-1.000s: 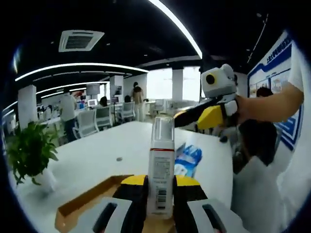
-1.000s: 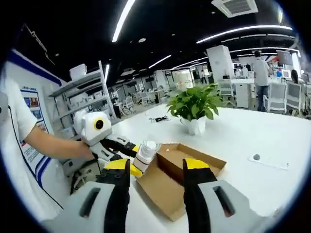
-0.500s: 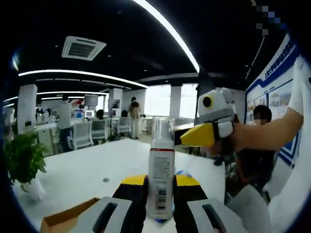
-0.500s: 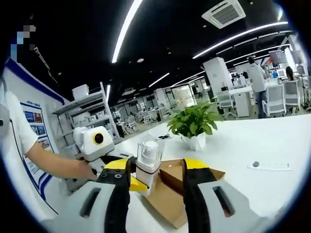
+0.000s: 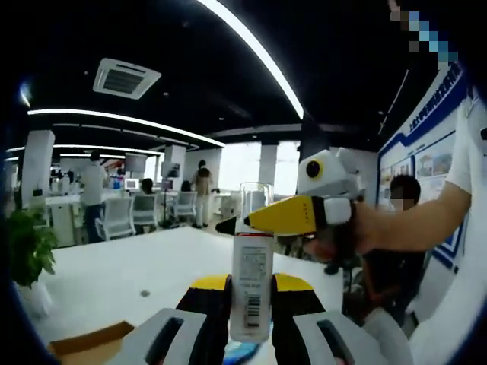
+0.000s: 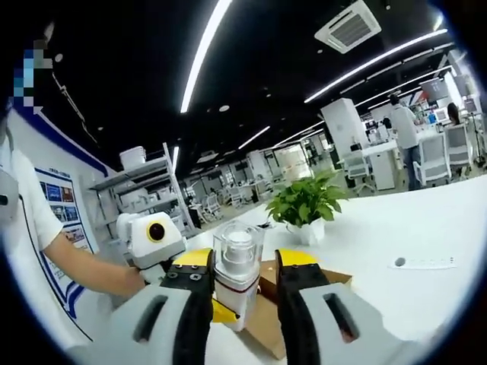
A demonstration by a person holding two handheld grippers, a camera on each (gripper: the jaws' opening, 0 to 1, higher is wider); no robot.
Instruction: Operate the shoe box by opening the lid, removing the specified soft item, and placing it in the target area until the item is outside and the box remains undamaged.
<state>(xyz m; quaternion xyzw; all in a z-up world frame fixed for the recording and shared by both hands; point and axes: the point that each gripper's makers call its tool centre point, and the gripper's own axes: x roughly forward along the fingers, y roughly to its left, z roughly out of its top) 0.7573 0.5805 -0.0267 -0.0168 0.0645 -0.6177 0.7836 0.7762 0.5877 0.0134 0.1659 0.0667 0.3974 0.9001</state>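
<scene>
Above the white bench (image 6: pixel 426 228), the left tool (image 5: pixel 251 293) grips a white pump bottle (image 5: pixel 252 274) upright by its lower body, lifted clear of the open cardboard shoe box (image 6: pixel 304 285) that lies low behind it, while the right tool (image 6: pixel 242 283) has its jaws on either side of the bottle's clear cap (image 6: pixel 237 247), and I cannot tell if they already press it. The bottle looks light, stiff and smooth, so it may slip. I judge the labelled body a safer place to hold than the cap, which could come off.
</scene>
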